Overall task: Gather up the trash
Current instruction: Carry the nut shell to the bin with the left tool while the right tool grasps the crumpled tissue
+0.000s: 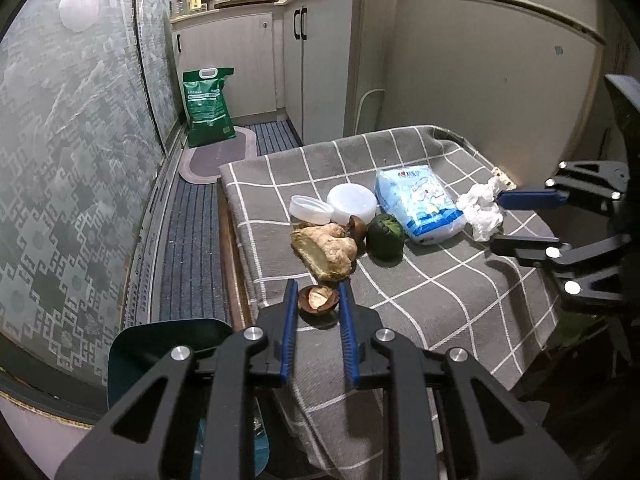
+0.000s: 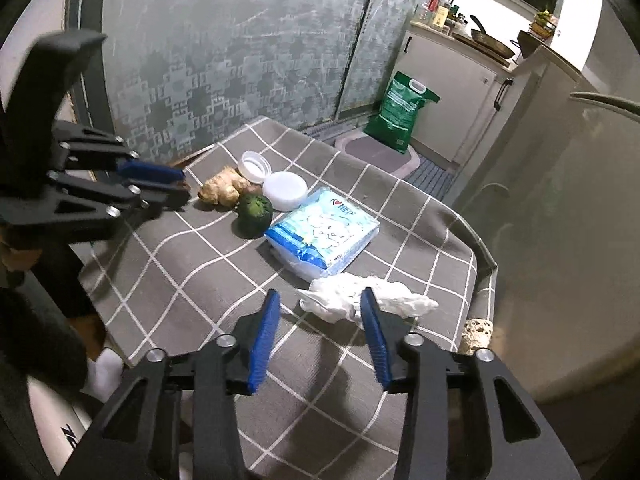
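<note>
Left tool [image 1: 319, 294] brackets a brown husk shell [image 1: 318, 299] at the near edge of the worktop [image 1: 420, 304]; pads sit either side, but whether they press on it cannot be told. Shell looks light, thin, brittle; best pinched across the rim, gently. A teal bin [image 1: 160, 340] sits just below that edge, likely the drop spot.

Right tool [image 2: 320, 308] is open, one finger overlapping the crumpled white tissue [image 2: 360, 294], nothing gripped. Tissue is soft, near weightless, compresses easily; grab the bulky middle, not a loose tail.

Further in: one ginger root [image 1: 326, 248], a second brown shell piece [image 1: 356, 229] behind it, one dark green round fruit [image 1: 385, 235], one blue tissue pack [image 1: 420, 204], two white plastic lids or tubs [image 1: 352, 202] touching.

Far: one green sack [image 1: 208, 106] on the floor by the cabinets, one small crumbly lump [image 2: 477, 332] off the cloth's right edge.

Trash count, judged: two shells, one tissue wad.
</note>
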A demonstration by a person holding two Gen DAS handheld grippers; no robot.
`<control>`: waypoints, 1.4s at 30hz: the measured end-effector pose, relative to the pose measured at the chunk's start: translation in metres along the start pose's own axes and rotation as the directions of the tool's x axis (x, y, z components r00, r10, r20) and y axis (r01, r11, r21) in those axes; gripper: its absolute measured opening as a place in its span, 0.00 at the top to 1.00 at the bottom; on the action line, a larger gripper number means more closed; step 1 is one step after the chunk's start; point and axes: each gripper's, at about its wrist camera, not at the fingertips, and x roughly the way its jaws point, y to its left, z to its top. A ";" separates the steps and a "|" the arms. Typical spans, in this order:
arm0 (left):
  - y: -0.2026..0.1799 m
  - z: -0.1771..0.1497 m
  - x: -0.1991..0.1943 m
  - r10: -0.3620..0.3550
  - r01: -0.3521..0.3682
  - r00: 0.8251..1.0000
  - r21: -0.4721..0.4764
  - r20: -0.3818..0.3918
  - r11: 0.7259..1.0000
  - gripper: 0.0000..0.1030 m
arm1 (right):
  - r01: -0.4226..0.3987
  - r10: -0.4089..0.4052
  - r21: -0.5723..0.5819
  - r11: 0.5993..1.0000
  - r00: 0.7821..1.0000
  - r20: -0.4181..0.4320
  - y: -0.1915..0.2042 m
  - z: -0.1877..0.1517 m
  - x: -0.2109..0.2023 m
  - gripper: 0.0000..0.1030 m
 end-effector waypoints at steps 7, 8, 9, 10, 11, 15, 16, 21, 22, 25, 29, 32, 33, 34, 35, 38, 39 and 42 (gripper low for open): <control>0.012 -0.003 -0.015 -0.027 0.028 0.999 -0.028 0.021 0.999 0.79 | 0.034 -0.035 -0.015 0.999 0.998 -0.045 0.003 0.006 0.015 0.72; 0.015 -0.003 -0.017 -0.029 0.030 0.999 -0.031 0.025 0.999 0.79 | 0.038 -0.039 -0.014 0.999 0.998 -0.054 0.003 0.007 0.018 0.72; 0.018 -0.004 -0.020 -0.031 0.032 0.999 -0.036 0.031 0.999 0.79 | 0.035 -0.035 -0.013 0.999 0.998 -0.059 0.004 0.007 0.019 0.74; 0.022 -0.004 -0.023 -0.034 0.035 0.999 -0.043 0.037 0.998 0.79 | 0.031 -0.032 -0.013 0.999 0.997 -0.066 0.004 0.007 0.022 0.79; 0.025 -0.005 -0.025 -0.035 0.037 0.999 -0.050 0.042 0.998 0.79 | 0.033 -0.034 -0.012 0.999 0.997 -0.071 0.005 0.008 0.023 0.83; 0.041 -0.008 -0.034 -0.031 0.036 0.998 -0.079 0.062 0.996 0.79 | 0.039 -0.039 -0.007 0.999 0.995 -0.091 0.006 0.010 0.020 0.89; 0.044 -0.009 -0.035 -0.031 0.036 0.997 -0.086 0.066 0.996 0.79 | 0.038 -0.038 0.000 0.999 0.995 -0.092 0.005 0.012 0.016 0.90; 0.063 -0.012 -0.044 -0.033 0.044 0.996 -0.125 0.087 0.991 0.79 | 0.049 -0.048 0.012 0.999 0.996 -0.077 0.007 0.021 -0.002 0.91; 0.066 -0.013 -0.047 -0.036 0.048 0.995 -0.133 0.091 0.990 0.79 | 0.051 -0.050 0.013 0.999 0.996 -0.070 0.008 0.024 -0.006 0.91; 0.075 -0.015 -0.052 -0.037 0.052 0.994 -0.150 0.101 0.987 0.79 | 0.033 -0.032 0.026 0.999 0.998 -0.045 0.012 0.034 -0.015 0.91; 0.085 -0.019 -0.057 -0.028 0.045 0.994 -0.163 0.105 0.986 0.79 | -0.012 0.012 0.041 0.999 1.000 -0.010 0.023 0.049 -0.024 0.91; 0.094 -0.025 -0.060 -0.017 0.035 0.995 -0.175 0.101 0.984 0.79 | -0.045 0.045 0.037 0.998 0.999 0.013 0.035 0.062 -0.028 0.91; 0.099 -0.028 -0.060 -0.010 0.028 0.995 -0.182 0.098 0.983 0.79 | -0.053 0.052 0.036 0.998 0.998 0.019 0.039 0.066 -0.029 0.91; 0.103 -0.030 -0.060 -0.006 0.024 0.996 -0.187 0.094 0.982 0.79 | -0.065 0.064 0.036 0.997 0.998 0.029 0.043 0.070 -0.030 0.91; 0.107 -0.033 -0.060 -0.001 0.018 0.996 -0.191 0.090 0.981 0.79 | -0.079 0.078 0.037 0.996 0.996 0.036 0.047 0.075 -0.031 0.91; 0.122 -0.043 -0.057 0.018 -0.003 0.997 -0.209 0.071 0.978 0.79 | -0.129 0.127 0.036 0.991 0.990 0.059 0.061 0.089 -0.034 0.91; 0.128 -0.046 -0.056 0.024 -0.010 0.998 -0.216 0.064 0.976 0.79 | -0.145 0.143 0.036 0.989 0.987 0.068 0.066 0.093 -0.034 0.91; 0.144 -0.056 -0.054 0.043 -0.032 0.998 -0.241 0.043 0.970 0.79 | -0.191 0.188 0.024 0.981 0.978 0.086 0.082 0.105 -0.035 0.91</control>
